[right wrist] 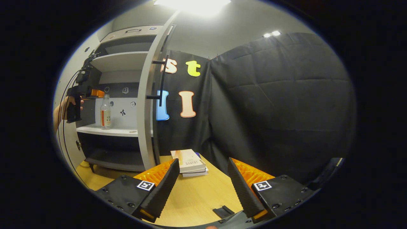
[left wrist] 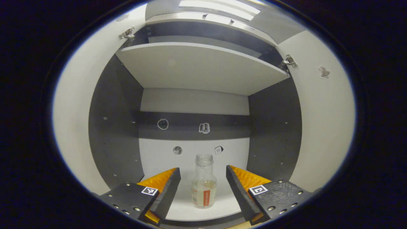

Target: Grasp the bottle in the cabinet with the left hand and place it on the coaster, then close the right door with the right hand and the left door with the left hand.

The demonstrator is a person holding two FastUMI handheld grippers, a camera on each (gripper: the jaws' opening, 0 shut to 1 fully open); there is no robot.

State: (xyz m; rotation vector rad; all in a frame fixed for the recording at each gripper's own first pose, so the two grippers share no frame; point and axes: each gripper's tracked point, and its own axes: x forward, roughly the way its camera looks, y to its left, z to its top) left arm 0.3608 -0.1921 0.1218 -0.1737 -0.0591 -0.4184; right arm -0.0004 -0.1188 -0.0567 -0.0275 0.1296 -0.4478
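left gripper: black housing, screws, square marker tags | right gripper: same

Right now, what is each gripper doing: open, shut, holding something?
Left gripper: open, fingers either side of the bottle, not touching it.
Right gripper: open, holding nothing, above the table.

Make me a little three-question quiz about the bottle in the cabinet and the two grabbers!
1. True or false: the left gripper already squeezes the bottle.
2. Where does the bottle stand? A) on a cabinet shelf B) on the books C) on the table
3. Fill in: the right gripper hangs over the wooden ____.

Key: 1 false, its fingers are open either side of it. 2 A. 3 table.
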